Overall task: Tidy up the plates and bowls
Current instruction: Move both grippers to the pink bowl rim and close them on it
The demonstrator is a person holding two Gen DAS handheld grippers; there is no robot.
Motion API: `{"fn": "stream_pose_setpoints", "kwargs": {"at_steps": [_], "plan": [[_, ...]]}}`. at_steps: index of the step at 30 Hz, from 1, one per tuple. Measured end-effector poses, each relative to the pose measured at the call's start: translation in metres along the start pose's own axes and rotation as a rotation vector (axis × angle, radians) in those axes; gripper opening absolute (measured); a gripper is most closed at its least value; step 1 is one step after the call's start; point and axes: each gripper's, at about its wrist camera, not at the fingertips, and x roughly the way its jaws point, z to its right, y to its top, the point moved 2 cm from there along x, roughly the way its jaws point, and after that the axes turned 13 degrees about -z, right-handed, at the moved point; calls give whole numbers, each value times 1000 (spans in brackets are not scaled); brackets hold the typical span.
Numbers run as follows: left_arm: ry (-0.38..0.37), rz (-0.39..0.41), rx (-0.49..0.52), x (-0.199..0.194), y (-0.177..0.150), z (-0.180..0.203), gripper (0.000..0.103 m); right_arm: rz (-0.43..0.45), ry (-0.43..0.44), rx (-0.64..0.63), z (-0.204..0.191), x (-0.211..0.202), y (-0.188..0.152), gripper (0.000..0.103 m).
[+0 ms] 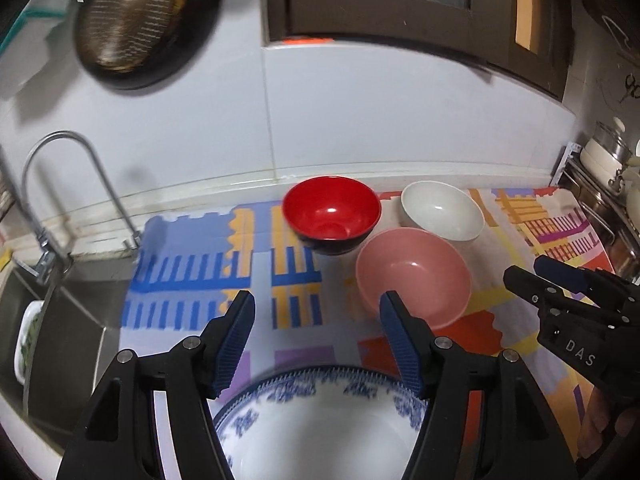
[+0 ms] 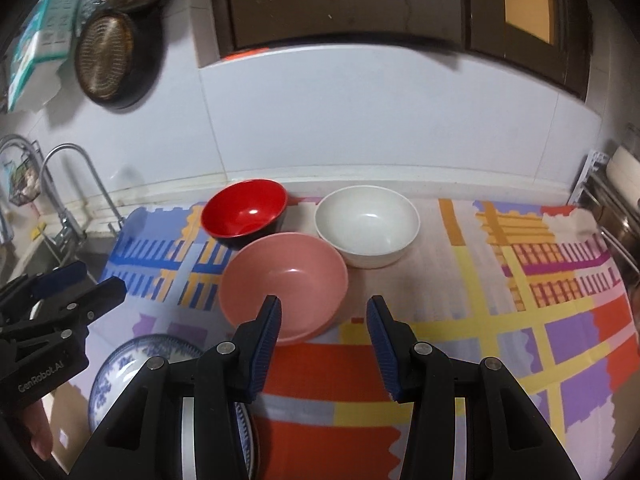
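Left view: the left tool (image 1: 318, 320) hangs wide open and empty over the blue-patterned plate (image 1: 320, 420) at the desk's near edge. It looks glazed, slick and breakable, so pinch its rim.

Right view: the right tool (image 2: 323, 322) gapes empty just short of the pink bowl (image 2: 283, 284). It looks smooth, matte and light; its near rim suits a grip. The red bowl (image 2: 244, 209) and white bowl (image 2: 367, 228) sit behind.

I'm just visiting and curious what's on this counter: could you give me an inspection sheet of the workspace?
Surface: patterned mat covering the counter.
Job's things: red bowl, white bowl, pink bowl, blue-and-white dish, all upright.
Clutter: nothing seen.
Grippers: left tongs open above the dish; right tongs open, empty.
Cables: nothing seen.
Surroundings: faucet, sink, hanging pan, pot rack.
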Motion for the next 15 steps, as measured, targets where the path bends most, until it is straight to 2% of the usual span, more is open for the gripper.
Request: {"fn": "stream_pose_setpoints", "kwargs": {"at_steps": [11, 13, 15], "plan": [[-54, -100, 76, 64, 30, 11, 63, -95, 10, 33, 16, 56, 16, 45], [-60, -125, 79, 76, 33, 14, 57, -113, 15, 48, 20, 65, 17, 45], [-79, -159, 82, 89, 35, 16, 56, -133, 23, 60, 24, 74, 19, 45]]}}
